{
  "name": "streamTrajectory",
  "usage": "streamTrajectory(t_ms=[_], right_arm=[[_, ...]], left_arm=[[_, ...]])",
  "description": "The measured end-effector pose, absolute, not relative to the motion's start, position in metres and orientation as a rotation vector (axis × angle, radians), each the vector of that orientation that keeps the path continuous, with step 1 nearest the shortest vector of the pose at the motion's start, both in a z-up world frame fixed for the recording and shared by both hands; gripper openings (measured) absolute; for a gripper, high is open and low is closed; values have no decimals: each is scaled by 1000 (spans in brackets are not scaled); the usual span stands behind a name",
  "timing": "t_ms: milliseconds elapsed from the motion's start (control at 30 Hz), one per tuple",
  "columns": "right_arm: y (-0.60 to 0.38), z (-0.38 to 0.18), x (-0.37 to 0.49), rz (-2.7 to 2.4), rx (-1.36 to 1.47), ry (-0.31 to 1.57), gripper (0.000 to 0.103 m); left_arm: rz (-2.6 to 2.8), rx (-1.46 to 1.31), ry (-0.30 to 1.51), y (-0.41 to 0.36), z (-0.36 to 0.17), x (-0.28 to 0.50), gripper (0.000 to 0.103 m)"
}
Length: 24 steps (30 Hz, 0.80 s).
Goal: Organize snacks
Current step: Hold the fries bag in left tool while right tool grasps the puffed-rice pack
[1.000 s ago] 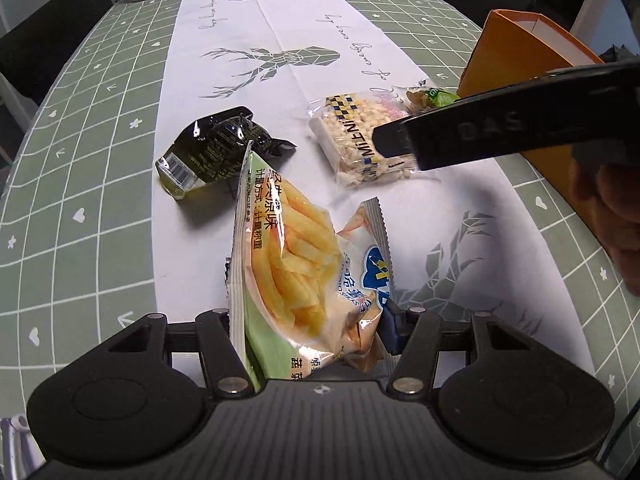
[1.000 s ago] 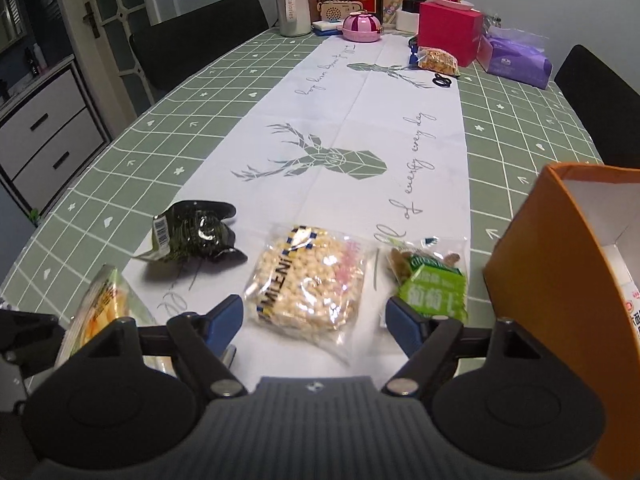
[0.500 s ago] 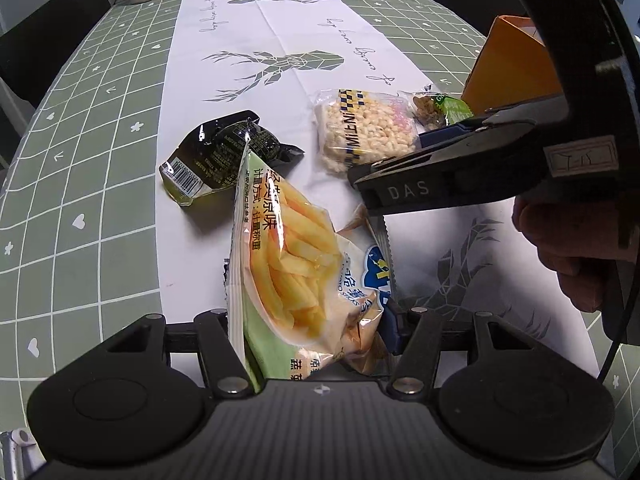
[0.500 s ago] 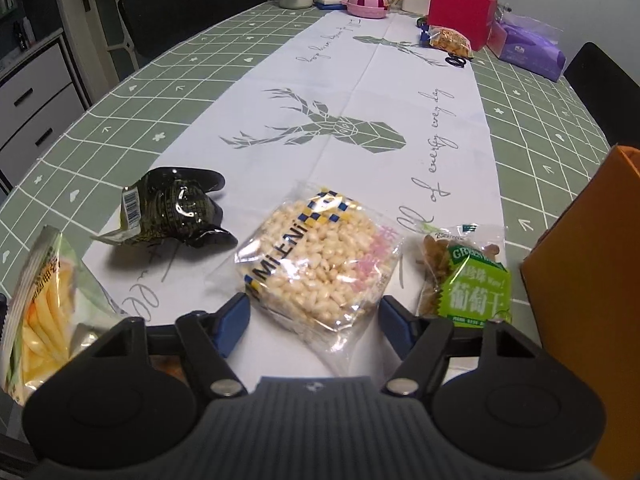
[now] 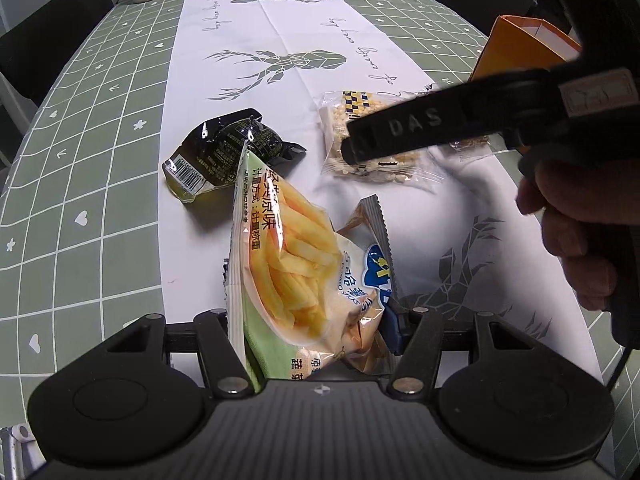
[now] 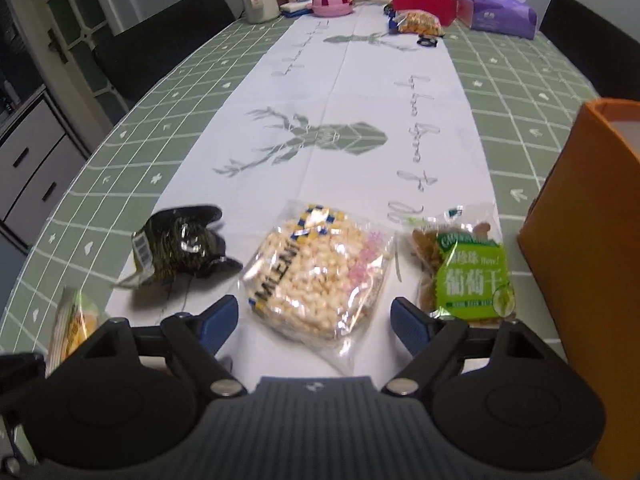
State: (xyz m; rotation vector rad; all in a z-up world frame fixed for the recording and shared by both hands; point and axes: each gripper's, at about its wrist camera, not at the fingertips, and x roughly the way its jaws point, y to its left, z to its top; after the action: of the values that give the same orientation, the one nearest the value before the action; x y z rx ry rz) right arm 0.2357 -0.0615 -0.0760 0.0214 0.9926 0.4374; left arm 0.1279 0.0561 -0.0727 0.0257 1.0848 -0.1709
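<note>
Nearby: dark crinkled foil packet (image 5: 224,156), orange cardboard box (image 6: 592,216)
Left gripper (image 5: 316,320): opening, pinching yellow fries bag (image 5: 296,272)
Right gripper (image 6: 314,320): spreading, empty, around clear puffed-rice packet (image 6: 316,276)

Snack packets (image 6: 320,272) on clothed table (image 6: 400,128)

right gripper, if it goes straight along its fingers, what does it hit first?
Most likely the puffed-rice pack: it lies dead ahead between the right gripper's opening jaws, untouched. Depth is unclear; the raisin pack sits just outside the right finger.
</note>
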Motion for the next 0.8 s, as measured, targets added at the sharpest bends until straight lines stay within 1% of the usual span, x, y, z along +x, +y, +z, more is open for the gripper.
streamTrajectory(t_ms=[133, 167, 200, 233, 267, 500, 767, 800], right_arm=[[-49, -80, 239, 399, -34, 962, 81], [-46, -83, 240, 390, -55, 965, 78], [-44, -86, 241, 390, -68, 972, 67], [-44, -88, 240, 391, -79, 965, 61], [-44, -88, 239, 396, -92, 959, 59], [-61, -87, 237, 444, -80, 978, 57], [-87, -78, 201, 617, -224, 1004, 56], [-91, -77, 195, 631, -273, 998, 37]], left_arm=[[-177, 27, 1075, 58, -73, 126, 71], [-177, 27, 1075, 58, -73, 126, 71], [-177, 27, 1074, 58, -73, 126, 71], [-178, 28, 1073, 58, -73, 126, 71], [-179, 30, 1071, 58, -74, 125, 71], [-183, 35, 1068, 58, -74, 125, 71], [-210, 54, 1059, 58, -74, 116, 71], [-214, 58, 1059, 58, -74, 114, 71]])
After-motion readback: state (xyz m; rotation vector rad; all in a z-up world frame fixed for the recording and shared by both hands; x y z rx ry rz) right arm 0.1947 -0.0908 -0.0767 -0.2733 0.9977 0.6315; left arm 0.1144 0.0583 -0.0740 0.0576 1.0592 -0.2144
